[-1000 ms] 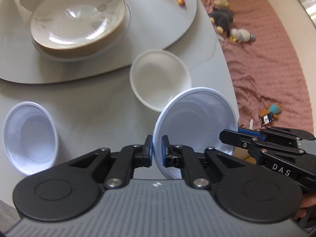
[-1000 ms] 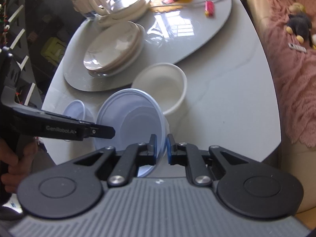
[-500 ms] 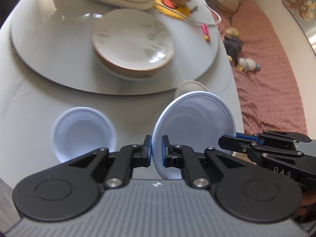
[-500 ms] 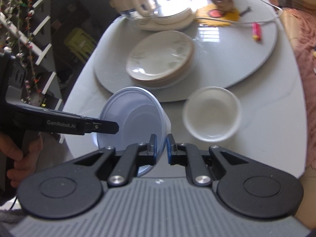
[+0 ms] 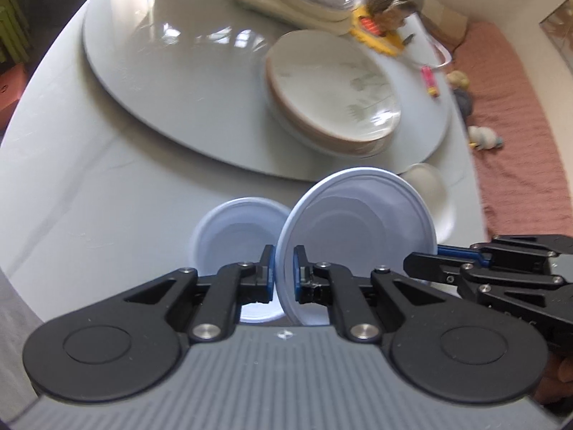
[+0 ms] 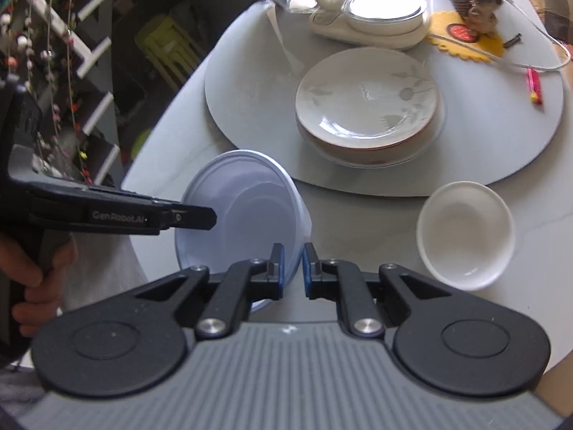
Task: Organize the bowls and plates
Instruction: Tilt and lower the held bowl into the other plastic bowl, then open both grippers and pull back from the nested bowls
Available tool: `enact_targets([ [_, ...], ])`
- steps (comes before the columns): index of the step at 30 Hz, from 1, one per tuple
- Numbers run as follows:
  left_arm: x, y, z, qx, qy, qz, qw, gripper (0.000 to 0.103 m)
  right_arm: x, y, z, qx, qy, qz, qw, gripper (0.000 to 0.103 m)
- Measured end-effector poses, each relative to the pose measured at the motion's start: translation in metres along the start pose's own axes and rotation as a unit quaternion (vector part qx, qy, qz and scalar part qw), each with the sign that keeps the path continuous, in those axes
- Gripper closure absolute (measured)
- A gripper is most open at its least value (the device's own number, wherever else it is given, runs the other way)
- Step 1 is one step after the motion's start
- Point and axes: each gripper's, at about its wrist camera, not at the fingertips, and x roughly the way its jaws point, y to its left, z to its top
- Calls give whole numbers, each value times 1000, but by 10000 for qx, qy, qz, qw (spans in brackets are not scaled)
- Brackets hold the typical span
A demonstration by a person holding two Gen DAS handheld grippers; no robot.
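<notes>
Both grippers hold one pale blue plastic bowl (image 5: 358, 236) by opposite sides of its rim, above the table. My left gripper (image 5: 284, 268) is shut on its rim; my right gripper (image 6: 293, 267) is shut on the rim of the same bowl (image 6: 243, 215). A second pale blue bowl (image 5: 232, 229) sits on the table just below and left of the held one. A white bowl (image 6: 465, 233) stands on the table to the right. A stack of cream plates (image 6: 365, 104) sits on the grey turntable (image 6: 250, 100).
A glass kettle on a cream base (image 6: 372, 7) stands at the back of the turntable, with a yellow doily (image 6: 465, 39) and a pink and yellow lighter (image 6: 533, 86) to its right. The table edge (image 5: 21, 251) is near on the left. A pink-covered sofa (image 5: 519, 125) lies right.
Both grippers have carried the held bowl left, away from the white bowl and over to the second blue bowl. Their grips have not changed.
</notes>
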Motion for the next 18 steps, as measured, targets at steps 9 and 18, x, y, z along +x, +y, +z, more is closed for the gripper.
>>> enact_targets([
  [9,32,43,1,-100,114,267,9995,93,60,16,10,-133,312,-182,9993,90],
  [18,35,49,-2,-126,172,438,9988,91,73,17,12,-312,470,-151,9983,88],
])
